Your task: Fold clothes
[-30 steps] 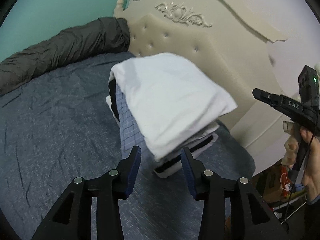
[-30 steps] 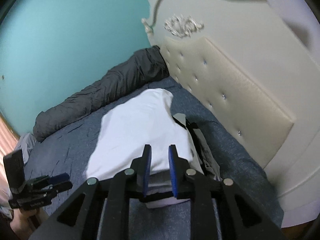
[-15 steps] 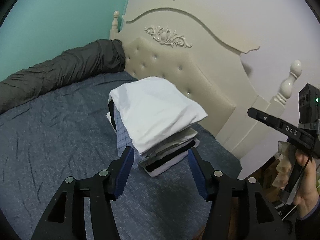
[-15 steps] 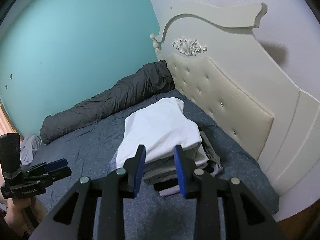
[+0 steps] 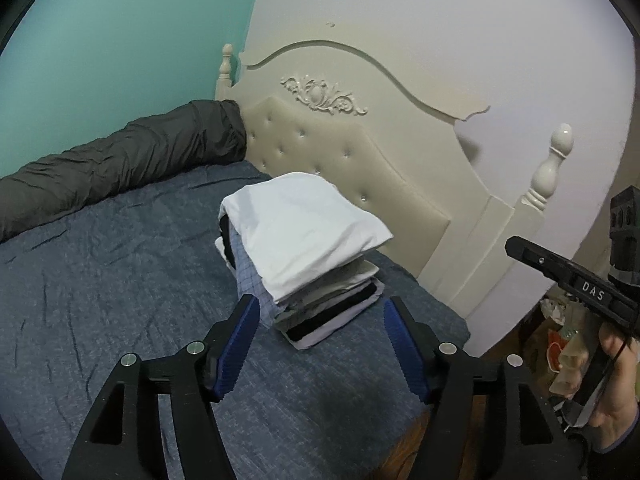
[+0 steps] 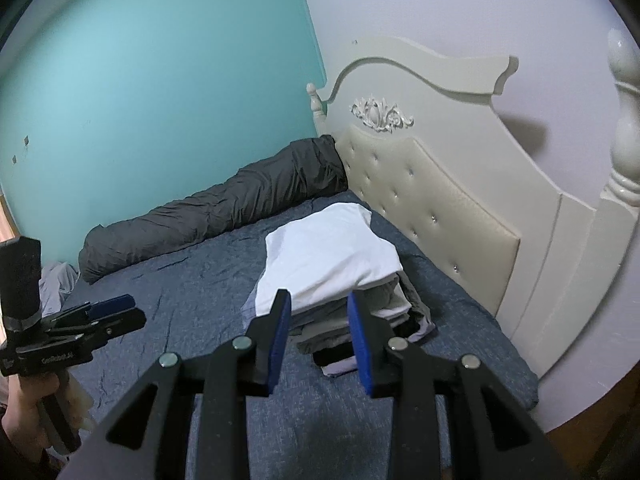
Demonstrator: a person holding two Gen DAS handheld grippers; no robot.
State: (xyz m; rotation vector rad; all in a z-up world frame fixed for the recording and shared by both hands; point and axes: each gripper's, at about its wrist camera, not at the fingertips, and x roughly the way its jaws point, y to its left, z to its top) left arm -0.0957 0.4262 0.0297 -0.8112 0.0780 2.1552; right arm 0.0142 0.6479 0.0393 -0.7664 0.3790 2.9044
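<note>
I am holding my left tool (image 5: 318, 334) and my right tool (image 6: 318, 336) released and empty, apart from the pile of folded clothes (image 5: 304, 256) sitting on the bed (image 5: 104, 280) near the headboard (image 5: 360, 160). Judging the stack finished, I am keeping both hands level and clear, avoiding nudging it.

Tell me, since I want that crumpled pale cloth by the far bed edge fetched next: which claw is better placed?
Probably left: in the right wrist view, the open left claw sits nearer the pale cloth; the right claw faces the folded stack.
</note>
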